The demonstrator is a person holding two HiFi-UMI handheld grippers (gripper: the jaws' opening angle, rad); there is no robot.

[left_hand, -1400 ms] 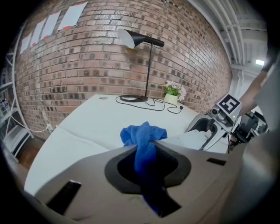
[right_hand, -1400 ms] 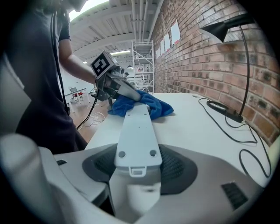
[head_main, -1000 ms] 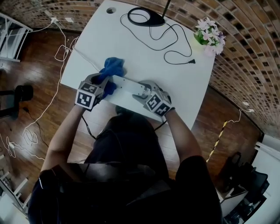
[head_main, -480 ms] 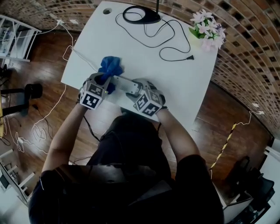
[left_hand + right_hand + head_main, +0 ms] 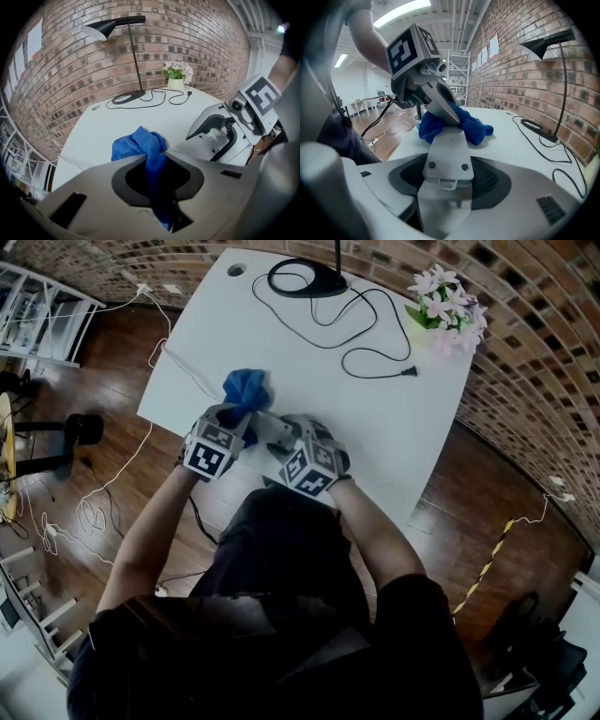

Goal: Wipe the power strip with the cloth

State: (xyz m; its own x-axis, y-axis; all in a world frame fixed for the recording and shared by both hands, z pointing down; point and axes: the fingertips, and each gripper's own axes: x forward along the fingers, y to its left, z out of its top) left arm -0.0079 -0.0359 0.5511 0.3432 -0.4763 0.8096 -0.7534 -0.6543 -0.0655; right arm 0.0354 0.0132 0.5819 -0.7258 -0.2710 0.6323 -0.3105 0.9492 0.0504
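Left gripper (image 5: pixel 157 161): was clamped nearly shut on the blue cloth (image 5: pixel 136 147).
Right gripper (image 5: pixel 445 185): was spread wide, gripping one end of the power strip (image 5: pixel 446 145).
Strip's place: on the white table (image 5: pixel 375 399), cloth at its far end.
Advice: the strip was best kept pinned and the cloth pressed flat (sockets included).

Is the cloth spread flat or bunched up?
Bunched up: the blue cloth is a crumpled wad, pinched by the jaws of the left gripper at the far end of the power strip.
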